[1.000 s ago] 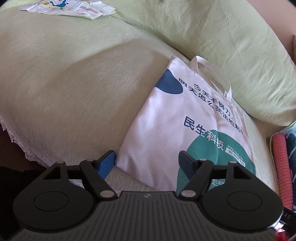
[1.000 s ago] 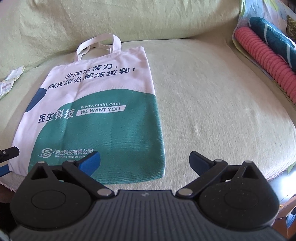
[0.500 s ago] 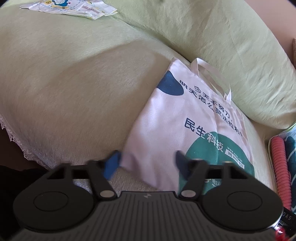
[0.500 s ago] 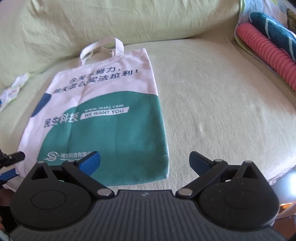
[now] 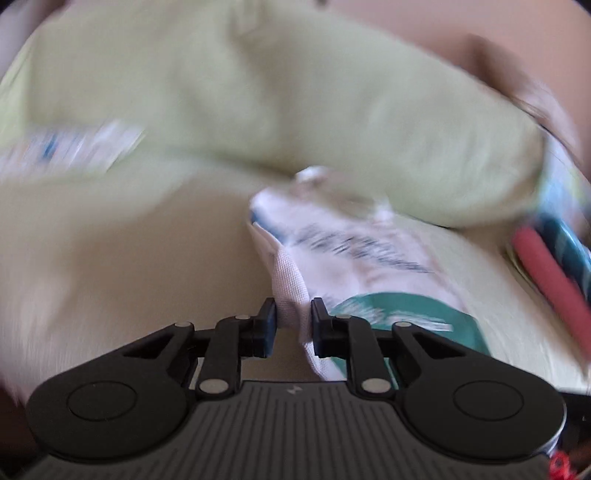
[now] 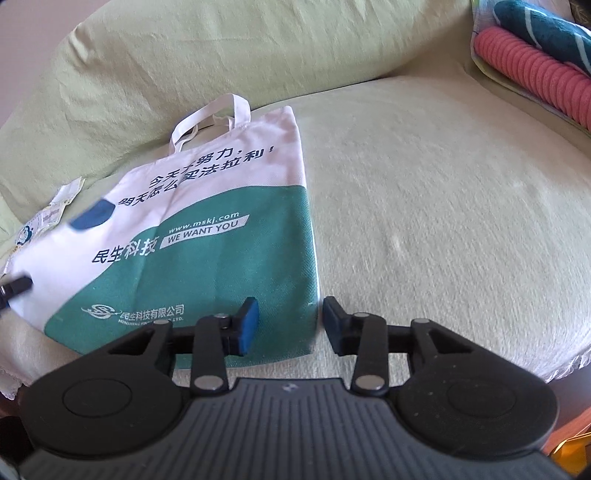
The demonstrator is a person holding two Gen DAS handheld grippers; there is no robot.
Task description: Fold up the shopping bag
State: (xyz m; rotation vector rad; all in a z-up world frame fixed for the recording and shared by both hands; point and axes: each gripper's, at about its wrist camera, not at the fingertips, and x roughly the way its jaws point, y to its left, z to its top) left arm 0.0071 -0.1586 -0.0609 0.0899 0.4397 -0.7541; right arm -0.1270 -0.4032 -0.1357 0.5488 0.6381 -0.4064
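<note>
A white and teal tote shopping bag (image 6: pixel 221 258) with printed text lies flat on a pale green sofa seat (image 6: pixel 443 221), handles toward the backrest. In the left wrist view, which is motion-blurred, the bag (image 5: pixel 369 258) has its near left corner bunched up and raised, and my left gripper (image 5: pixel 293 321) is shut on that white fabric. My right gripper (image 6: pixel 290 325) is open at a narrowed gap, with its fingers on either side of the bag's near right teal corner. A tip of the left gripper (image 6: pixel 14 286) shows at the bag's left edge.
A green back cushion (image 6: pixel 221 55) runs behind the bag. A pink ribbed roll (image 6: pixel 535 74) and a teal patterned cloth (image 6: pixel 543 22) lie at the right end. A printed paper leaflet (image 6: pixel 48 218) sits left of the bag. The seat's front edge is just below the grippers.
My left gripper has gone from open to shut on the bag's near left corner and is moving. My right gripper has narrowed and shifted to the near right corner.
</note>
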